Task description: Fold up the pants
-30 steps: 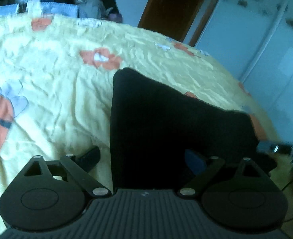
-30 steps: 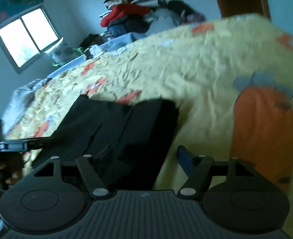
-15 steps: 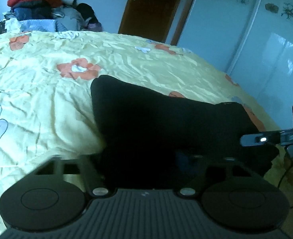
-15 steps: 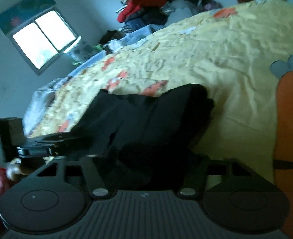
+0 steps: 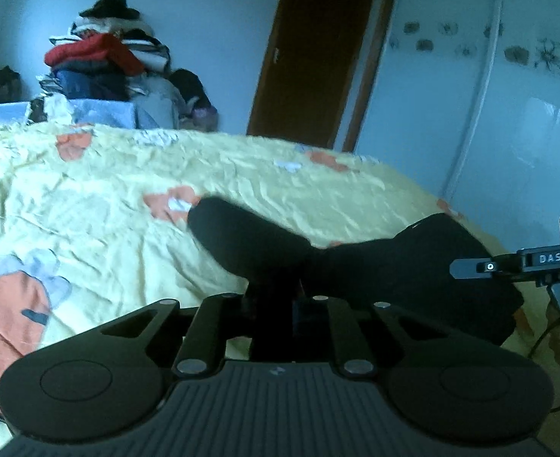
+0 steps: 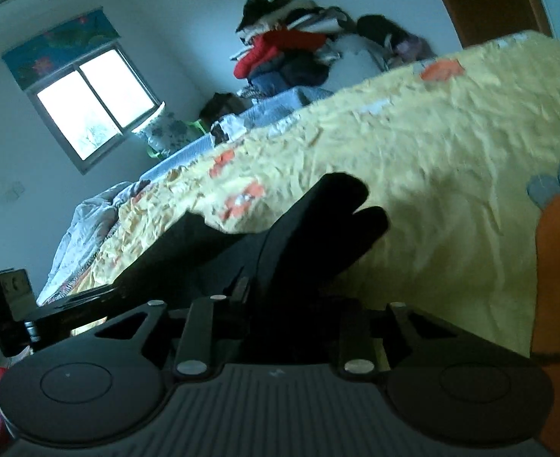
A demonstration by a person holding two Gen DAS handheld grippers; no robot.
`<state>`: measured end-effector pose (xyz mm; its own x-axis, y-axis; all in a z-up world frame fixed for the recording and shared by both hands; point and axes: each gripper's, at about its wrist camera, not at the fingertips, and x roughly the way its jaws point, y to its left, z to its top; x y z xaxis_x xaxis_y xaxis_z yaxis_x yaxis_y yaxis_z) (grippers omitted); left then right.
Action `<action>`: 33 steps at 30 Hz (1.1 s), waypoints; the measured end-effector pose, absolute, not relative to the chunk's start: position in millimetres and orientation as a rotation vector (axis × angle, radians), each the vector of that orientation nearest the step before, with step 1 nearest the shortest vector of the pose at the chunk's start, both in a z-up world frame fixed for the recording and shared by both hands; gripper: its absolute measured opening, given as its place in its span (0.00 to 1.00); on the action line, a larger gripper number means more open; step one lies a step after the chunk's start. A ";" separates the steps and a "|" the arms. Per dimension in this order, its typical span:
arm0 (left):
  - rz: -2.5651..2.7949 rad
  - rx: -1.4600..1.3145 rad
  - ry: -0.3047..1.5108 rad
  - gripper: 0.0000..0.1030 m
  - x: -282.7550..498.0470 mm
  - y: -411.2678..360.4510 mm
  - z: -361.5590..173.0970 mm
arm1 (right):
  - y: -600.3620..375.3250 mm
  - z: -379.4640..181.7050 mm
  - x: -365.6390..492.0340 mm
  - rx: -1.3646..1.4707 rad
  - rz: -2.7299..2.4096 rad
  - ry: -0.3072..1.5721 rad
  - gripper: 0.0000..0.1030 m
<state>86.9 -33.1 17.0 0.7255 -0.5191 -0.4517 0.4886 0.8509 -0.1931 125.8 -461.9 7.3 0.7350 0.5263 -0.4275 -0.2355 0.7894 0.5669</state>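
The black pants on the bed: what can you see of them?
The black pants look like soft, dark cloth, bunched rather than flat, on the yellow flowered bedspread. The left tongs and right tongs have just been closing and each pinches a near edge, so the cloth sags between them while its far end droops onto the bedspread.

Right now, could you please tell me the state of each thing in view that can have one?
Pants: near edge bunched and lifted, the rest on the bed.
Left gripper: just closing, shut on the pants.
Right gripper: just closing, shut on the pants.
Door: shut.
Window: shut.
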 end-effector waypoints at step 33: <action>-0.501 0.093 0.714 0.92 112.1 -64.3 -7.2 | -396.9 5.7 132.9 0.005 0.404 0.701 0.53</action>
<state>112.1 -64.3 -7.2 0.6434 -0.4076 -0.6480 0.4702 0.8784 -0.0857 132.9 -396.9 5.7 0.6899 0.3628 -0.6265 -0.3598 0.9227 0.1382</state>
